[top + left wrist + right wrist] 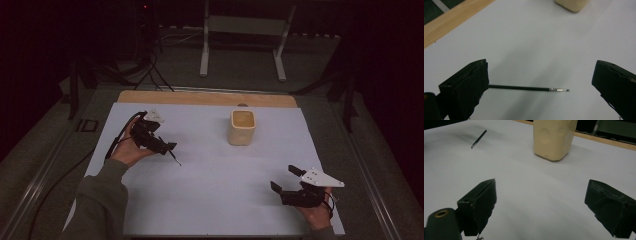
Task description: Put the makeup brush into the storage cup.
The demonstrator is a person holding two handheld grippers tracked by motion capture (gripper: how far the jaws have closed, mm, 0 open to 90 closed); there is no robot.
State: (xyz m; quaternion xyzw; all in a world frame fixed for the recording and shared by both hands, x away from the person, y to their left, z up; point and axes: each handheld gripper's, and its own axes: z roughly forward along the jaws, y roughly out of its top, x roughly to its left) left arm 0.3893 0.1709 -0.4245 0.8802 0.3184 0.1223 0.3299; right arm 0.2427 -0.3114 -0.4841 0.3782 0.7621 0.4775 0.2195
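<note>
Both grippers gape wide — the left gripper (540,82) over a thin black pen refill (524,88), seemingly lying on the white sheet (210,200); the right gripper (541,205) faces a cream cup (554,137).

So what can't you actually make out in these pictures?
- Thin black stick, left gripper view: its far end runs behind the left claw's near jaw, so its length is hidden.
- Same stick, high view: too small and dark to identify.
- Cream cup, right gripper view: its top is cut off by the upper edge.
- Inside of the cup, high view: too dim to show any contents.
- Room beyond the table, high view: lost in darkness.
</note>
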